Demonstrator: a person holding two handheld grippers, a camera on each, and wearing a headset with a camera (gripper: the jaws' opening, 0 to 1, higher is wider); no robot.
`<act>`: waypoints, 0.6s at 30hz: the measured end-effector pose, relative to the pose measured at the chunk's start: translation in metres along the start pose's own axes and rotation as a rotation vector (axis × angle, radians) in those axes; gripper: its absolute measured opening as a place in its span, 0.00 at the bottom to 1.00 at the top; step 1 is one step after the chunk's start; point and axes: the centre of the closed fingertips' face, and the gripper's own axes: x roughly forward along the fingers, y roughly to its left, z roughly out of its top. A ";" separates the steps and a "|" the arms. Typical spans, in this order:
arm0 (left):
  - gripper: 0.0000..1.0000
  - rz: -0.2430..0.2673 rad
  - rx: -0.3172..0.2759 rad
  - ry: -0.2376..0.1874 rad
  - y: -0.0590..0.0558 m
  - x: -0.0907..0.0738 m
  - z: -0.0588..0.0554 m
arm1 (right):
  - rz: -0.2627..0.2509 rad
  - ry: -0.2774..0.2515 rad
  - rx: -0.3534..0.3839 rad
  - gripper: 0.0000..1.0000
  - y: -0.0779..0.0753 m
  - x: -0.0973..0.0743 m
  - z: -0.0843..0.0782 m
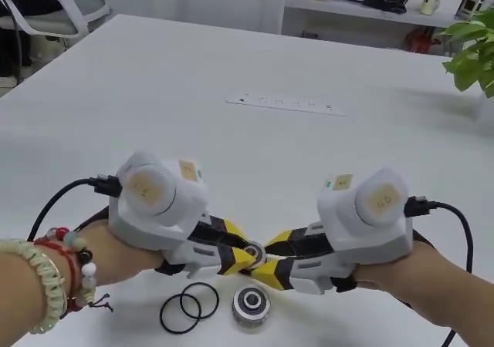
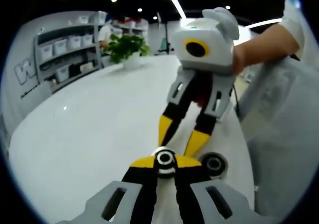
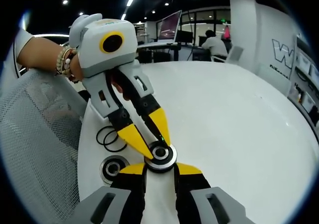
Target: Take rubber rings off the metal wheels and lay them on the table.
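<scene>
My left gripper (image 1: 242, 253) is pinching the metal wheel (image 1: 253, 251) just above the near table edge, my right gripper (image 1: 270, 257) is straddling its rim, grip unclear, so a skewed tug is risking it popping free onto the rubber rings (image 1: 189, 307).

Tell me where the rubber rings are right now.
In the head view, two rings lie overlapping on the table, left of the loose wheel, nearer the person than the left gripper.
</scene>
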 end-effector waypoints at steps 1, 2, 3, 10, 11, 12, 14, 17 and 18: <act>0.14 0.000 0.000 0.000 0.000 0.000 0.000 | 0.001 0.001 0.001 0.17 0.000 -0.001 -0.001; 0.14 0.000 0.000 0.000 0.000 0.000 0.000 | 0.003 0.003 0.000 0.16 0.000 -0.001 -0.001; 0.14 0.000 -0.001 0.000 0.000 0.000 0.000 | 0.005 0.006 0.002 0.15 0.000 -0.002 -0.002; 0.14 0.006 -0.004 0.002 0.001 0.000 0.000 | 0.007 0.015 -0.003 0.06 -0.001 -0.005 -0.004; 0.14 0.007 -0.006 0.003 0.001 0.000 -0.001 | 0.004 0.015 0.001 0.02 -0.002 -0.005 -0.004; 0.14 0.005 -0.010 0.002 0.001 0.000 -0.001 | -0.035 0.014 -0.011 0.00 -0.010 -0.006 -0.004; 0.14 0.006 -0.008 0.004 0.001 0.000 0.000 | -0.016 0.016 0.025 0.00 -0.005 -0.005 -0.005; 0.14 0.003 -0.008 0.004 0.000 0.000 -0.001 | -0.019 0.026 0.006 0.00 -0.004 -0.004 -0.005; 0.14 0.003 -0.009 0.004 0.000 0.000 -0.001 | -0.023 0.030 0.006 0.00 -0.005 -0.003 -0.006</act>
